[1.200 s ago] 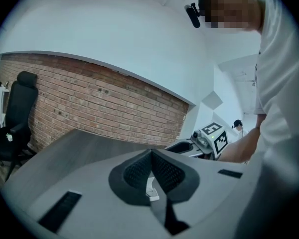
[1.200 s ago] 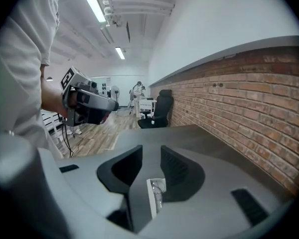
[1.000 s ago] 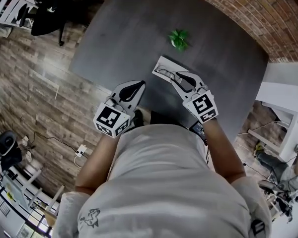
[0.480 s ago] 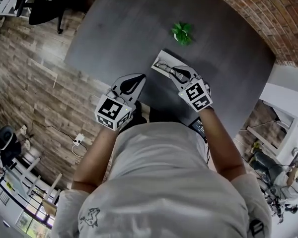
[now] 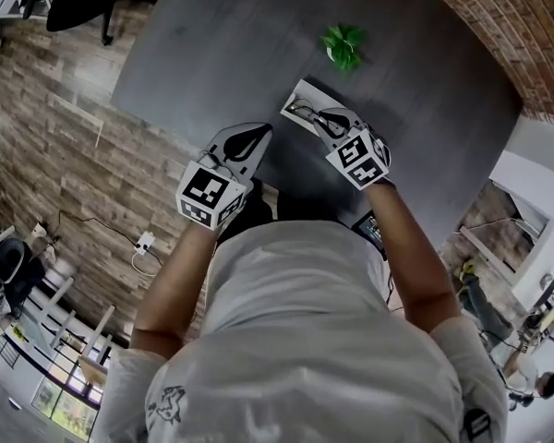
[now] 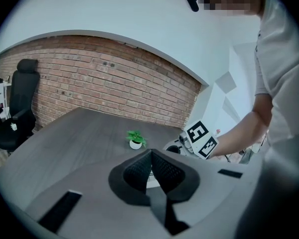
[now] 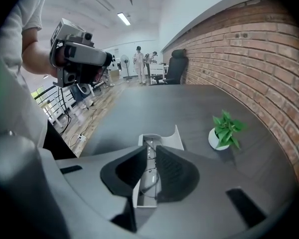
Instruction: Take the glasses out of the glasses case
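R gripper (image 5: 322, 118) narrower round wire glasses (image 5: 303, 113)

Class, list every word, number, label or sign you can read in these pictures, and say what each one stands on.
There are no readable words or numbers anywhere.
Left black-and-white marker cube: square code pattern only, no letters.
Right black-and-white marker cube: likewise, pattern only.
Dark print on the person's pale shirt: too small to read.
Open white glasses case: no print visible.
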`<state>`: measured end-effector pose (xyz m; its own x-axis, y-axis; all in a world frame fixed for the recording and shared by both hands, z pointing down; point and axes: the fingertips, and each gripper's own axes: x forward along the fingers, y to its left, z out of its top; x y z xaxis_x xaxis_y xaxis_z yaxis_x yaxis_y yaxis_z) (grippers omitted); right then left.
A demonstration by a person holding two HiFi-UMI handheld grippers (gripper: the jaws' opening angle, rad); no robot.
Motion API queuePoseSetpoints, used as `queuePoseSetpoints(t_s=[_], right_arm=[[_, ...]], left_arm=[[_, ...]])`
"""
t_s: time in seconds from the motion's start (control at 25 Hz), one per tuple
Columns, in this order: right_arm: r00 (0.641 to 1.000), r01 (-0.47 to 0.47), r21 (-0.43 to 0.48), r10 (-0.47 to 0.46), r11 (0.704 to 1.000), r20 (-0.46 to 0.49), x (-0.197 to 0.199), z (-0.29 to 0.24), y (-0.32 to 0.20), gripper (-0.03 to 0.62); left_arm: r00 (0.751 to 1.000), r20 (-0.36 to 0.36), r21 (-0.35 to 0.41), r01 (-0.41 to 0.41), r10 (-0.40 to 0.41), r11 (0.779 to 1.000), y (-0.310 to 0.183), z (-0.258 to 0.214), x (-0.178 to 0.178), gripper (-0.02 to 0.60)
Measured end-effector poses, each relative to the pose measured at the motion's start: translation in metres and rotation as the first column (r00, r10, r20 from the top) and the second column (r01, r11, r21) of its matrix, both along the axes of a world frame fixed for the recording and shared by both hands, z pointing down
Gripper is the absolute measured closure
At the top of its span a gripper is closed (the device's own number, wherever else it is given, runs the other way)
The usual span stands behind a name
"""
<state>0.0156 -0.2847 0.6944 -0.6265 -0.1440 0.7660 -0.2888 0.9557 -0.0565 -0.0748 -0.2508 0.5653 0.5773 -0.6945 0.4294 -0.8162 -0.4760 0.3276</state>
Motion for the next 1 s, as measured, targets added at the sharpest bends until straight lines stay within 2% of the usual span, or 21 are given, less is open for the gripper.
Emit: queuePoseSetpoints(t_s=[0.2,0.76,1.0], right_arm=[[0.999,0.032,-0.005,-0.032,0.999,-0.033,-0.004,0.023,0.001,0.544],[0.992,0.038,-0.027,-0.041,0.999,-0.118,-0.004,0.053,-0.001,0.546],[0.99,0.023,-0.04,-0.029,0.999,-0.136,-0.002,0.059,-0.002,0.572]], left_arm=[[1.0,0.004,-0.023,0.015,-0.015,1.0,-0.001,0.013,-0.002,0.571],[1.0,-0.004,-0.06,0.025,-0.025,0.998,0.005,0.027,0.004,0.571],[1.0,-0.006,-0.063,0.03,-0.03,0.998,0.005,0.028,0.001,0.571]])
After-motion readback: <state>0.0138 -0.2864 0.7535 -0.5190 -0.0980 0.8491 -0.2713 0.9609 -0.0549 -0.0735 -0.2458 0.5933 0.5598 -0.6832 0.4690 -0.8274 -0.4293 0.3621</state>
